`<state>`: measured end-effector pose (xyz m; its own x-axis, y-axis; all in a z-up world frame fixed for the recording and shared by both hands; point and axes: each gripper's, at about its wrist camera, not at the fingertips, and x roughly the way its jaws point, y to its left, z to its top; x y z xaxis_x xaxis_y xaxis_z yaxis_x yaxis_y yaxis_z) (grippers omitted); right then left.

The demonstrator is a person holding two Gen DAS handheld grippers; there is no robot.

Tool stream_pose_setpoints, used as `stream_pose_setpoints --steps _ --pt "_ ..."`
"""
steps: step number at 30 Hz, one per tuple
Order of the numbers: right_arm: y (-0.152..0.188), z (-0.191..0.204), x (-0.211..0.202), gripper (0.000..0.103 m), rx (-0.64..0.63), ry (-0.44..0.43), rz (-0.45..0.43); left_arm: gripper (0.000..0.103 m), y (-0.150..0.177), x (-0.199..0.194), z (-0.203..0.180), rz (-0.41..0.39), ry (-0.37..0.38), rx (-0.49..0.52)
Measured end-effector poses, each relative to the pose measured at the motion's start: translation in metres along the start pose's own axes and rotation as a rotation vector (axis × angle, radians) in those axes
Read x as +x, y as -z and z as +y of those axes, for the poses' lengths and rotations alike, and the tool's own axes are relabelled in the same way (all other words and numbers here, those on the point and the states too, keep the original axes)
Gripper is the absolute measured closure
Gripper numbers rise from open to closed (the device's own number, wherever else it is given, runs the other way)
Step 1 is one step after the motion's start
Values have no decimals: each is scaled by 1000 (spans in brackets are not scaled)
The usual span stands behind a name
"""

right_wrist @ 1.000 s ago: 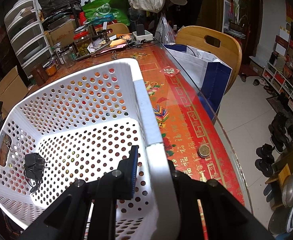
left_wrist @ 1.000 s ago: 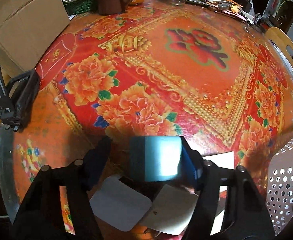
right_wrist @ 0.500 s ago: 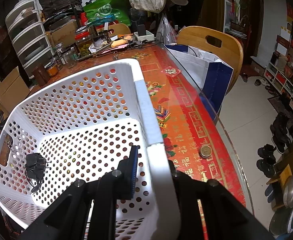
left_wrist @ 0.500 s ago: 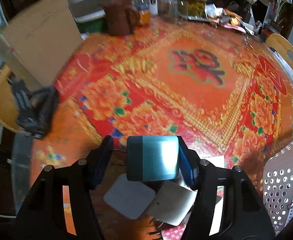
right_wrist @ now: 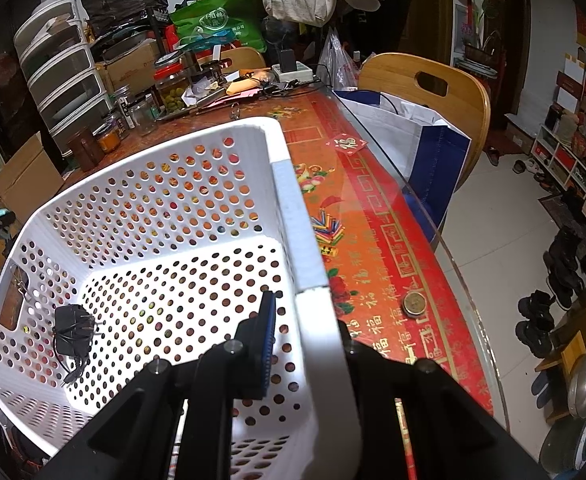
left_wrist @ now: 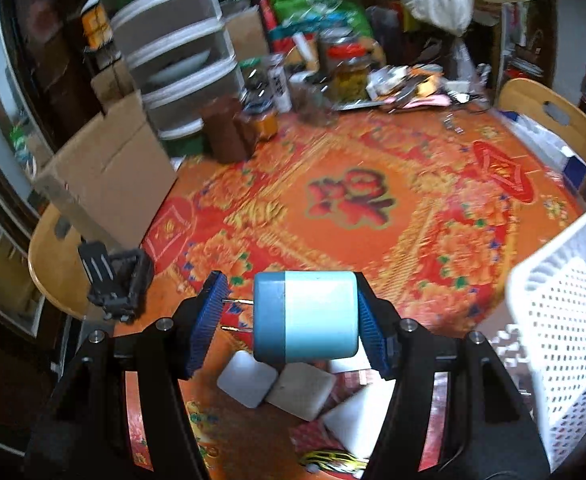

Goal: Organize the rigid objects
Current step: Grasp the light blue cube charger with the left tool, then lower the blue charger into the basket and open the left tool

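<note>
Starts with the big red flowery bench (left_wrist: 373,184), seen from higher up than a moment ago, with more of the far shelves and jars in view. Means a lift up and a tilt back of the left claw (left_wrist: 293,316) in that short time.

Next down in size, the white basket (right_wrist: 153,208) full of holes. Sits on the bench at the right side, and looks bigger and nearer in the left view than before. Held at its rim by the right claw (right_wrist: 305,332), pinched shut with one finger inside the wall and the other mostly hidden on the outside. Looks the same there as a moment ago, so kept steady and hardly moved at all.

Then the blue plug block (left_wrist: 305,316). Squeezed in the left claw, right pad flat on its side, metal pins poking at the left pad. Was lower over the bench before; now up in the air, clear of the white blocks (left_wrist: 247,378) lying below it. Probably on its way over to the basket, so pick-up done and drop-in still to do.

Smaller still, a black charger (right_wrist: 73,330) with its cord, lying in the basket's far corner, same spot as before. Looks like one thing put away already.

Last and littlest, a round coin (right_wrist: 414,303) on the bench beside the basket, not moved
</note>
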<state>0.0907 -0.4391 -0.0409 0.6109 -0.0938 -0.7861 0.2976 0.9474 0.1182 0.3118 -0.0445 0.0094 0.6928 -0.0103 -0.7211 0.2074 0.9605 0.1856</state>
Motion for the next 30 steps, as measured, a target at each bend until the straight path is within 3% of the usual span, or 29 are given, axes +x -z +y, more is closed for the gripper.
stream_pose_setpoints --steps 7,9,16,24,30 --pt "0 -1 0 89 0 -6 -2 43 -6 -58 -48 -92 17 89" --pt "0 -1 0 89 0 -11 -3 43 -6 -69 -64 -83 18 101" --pt "0 0 0 89 -1 -13 -3 43 4 -95 -128 -58 134 203" --pt "1 -1 -1 89 -1 -19 1 43 11 -76 -191 59 205 309" --pt "0 -1 -1 89 -7 -21 8 43 18 -52 -214 134 213 354"
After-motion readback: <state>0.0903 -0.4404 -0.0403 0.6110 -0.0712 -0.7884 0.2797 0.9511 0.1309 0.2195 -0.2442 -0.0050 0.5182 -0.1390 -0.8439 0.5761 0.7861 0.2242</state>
